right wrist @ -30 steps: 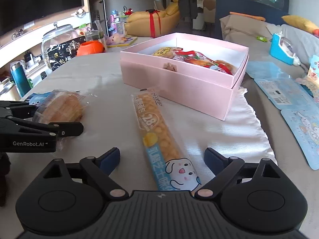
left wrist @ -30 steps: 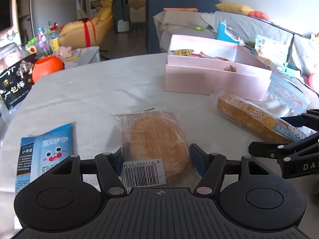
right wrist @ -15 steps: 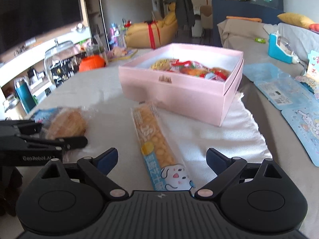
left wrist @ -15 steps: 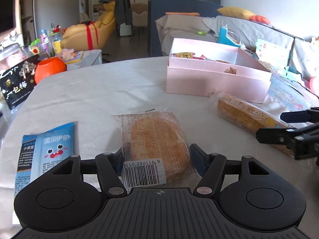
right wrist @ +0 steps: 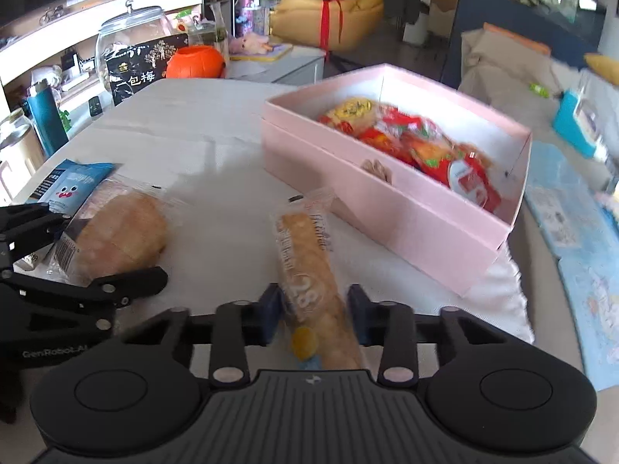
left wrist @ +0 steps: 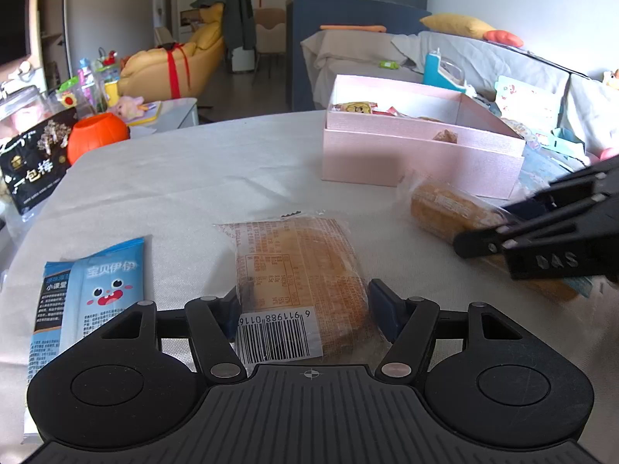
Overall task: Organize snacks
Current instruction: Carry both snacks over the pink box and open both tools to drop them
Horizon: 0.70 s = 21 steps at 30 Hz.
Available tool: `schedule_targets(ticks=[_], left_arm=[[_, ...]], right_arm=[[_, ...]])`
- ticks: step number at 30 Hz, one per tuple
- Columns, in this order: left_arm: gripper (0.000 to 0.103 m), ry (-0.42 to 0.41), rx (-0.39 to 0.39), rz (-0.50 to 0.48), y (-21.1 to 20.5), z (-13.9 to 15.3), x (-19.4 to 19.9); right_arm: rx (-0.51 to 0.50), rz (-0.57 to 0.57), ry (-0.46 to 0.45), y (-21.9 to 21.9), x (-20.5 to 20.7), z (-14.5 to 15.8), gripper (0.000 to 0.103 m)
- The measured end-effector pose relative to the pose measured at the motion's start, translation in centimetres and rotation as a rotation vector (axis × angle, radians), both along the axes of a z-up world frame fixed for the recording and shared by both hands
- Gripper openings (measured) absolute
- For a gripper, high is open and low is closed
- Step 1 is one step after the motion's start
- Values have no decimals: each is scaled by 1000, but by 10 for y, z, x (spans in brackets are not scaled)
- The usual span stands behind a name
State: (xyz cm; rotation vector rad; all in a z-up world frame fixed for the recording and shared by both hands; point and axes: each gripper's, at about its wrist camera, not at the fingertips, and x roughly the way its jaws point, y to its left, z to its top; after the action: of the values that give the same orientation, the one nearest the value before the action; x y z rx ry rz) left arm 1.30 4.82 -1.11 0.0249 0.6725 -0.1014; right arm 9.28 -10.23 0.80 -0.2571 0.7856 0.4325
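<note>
One pink box (right wrist: 406, 208), three loose snack packs, two grippers

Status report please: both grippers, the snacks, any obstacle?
Right gripper just closed on long bread stick pack. Left gripper straddles flat bread packet, grip unclear. Pink box open ahead, path clear.

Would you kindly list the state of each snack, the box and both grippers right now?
right gripper: just closed, fingers gripping the long bread packet
long bread packet: sealed, gripped
left gripper: fingers astride the flat pastry packet
flat pastry packet: sealed, lying flat
pink box: open, snacks inside
blue snack packet: sealed, untouched
</note>
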Motion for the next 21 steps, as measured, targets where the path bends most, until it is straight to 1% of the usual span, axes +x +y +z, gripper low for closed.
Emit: schedule_targets(ticks=[3, 7, 9, 10, 11, 12, 14, 17, 21], left_arm=[[69, 0, 0, 0, 0, 0, 0], [69, 1, -5, 1, 1, 1, -1], [67, 8, -15, -1, 2, 3, -1], [63, 14, -30, -13, 4, 5, -1], [59, 25, -63, -40, 7, 8, -1], [59, 32, -98, -62, 9, 12, -1], [58, 12, -159, -86, 14, 25, -3], [58, -46, -196, -111, 18, 56, 3], [58, -135, -227, -161, 14, 109, 28]], right_arm=[[32, 4, 11, -5, -11, 2, 31], [108, -13, 54, -26, -22, 9, 30], [145, -25, 63, -37, -26, 15, 29], [154, -29, 58, -41, -28, 17, 29], [163, -31, 52, -44, -29, 20, 29], [175, -30, 46, -48, -31, 25, 28], [199, -27, 33, -55, -35, 35, 28], [226, -34, -12, -64, -37, 54, 28], [260, -62, -125, -75, -27, 99, 27]])
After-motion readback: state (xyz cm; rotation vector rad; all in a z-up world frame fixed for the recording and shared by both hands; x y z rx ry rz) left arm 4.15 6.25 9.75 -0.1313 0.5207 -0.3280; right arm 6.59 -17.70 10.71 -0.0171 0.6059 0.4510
